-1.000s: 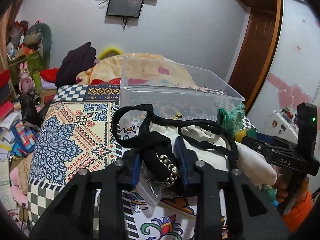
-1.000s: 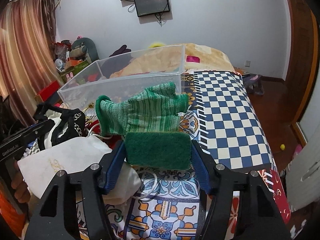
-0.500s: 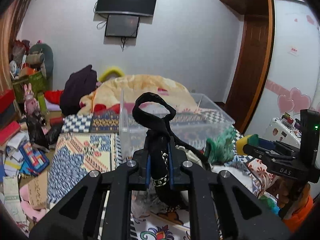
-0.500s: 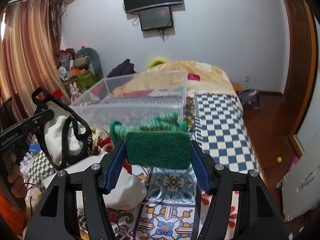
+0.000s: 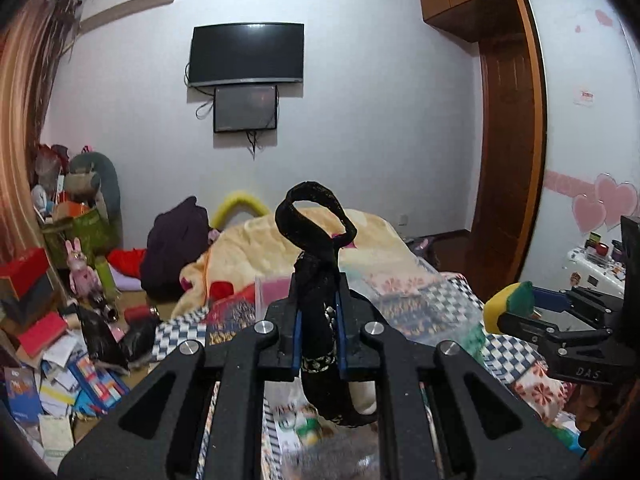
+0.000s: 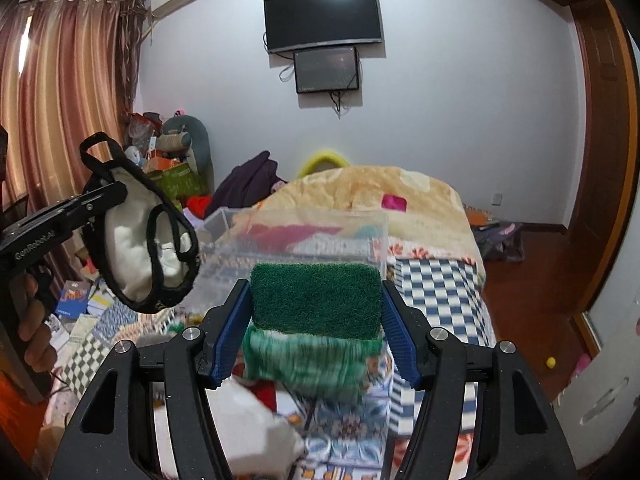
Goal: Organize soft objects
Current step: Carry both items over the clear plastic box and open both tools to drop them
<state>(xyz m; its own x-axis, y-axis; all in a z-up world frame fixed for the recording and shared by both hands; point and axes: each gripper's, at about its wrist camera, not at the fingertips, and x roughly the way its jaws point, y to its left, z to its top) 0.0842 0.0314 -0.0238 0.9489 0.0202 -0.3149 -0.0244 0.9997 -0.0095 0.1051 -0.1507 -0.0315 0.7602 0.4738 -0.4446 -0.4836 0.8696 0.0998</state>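
**Black strap & green sponge both clamped, held above bed**

Black-strapped white pouch (image 6: pixel 148 240) pinched in left gripper (image 5: pixel 318 332), fingers pressed onto strap bundle, loop sticking up past tips; pouch body hangs below jaws, off the bed. Green scouring sponge (image 6: pixel 316 298) squeezed betw. blue pads (image 6: pixel 228 332) of right gripper (image 6: pixel 316 320), yellow side showing in left wrist view (image 5: pixel 508 306). Green knit glove (image 6: pixel 308 364) blurred just under sponge; can't tell if touching. Clear plastic bin (image 6: pixel 304 240) on patterned bedspread (image 6: pixel 432 288), beyond both grippers. White cloth (image 6: pixel 256 428) lower, near right gripper.
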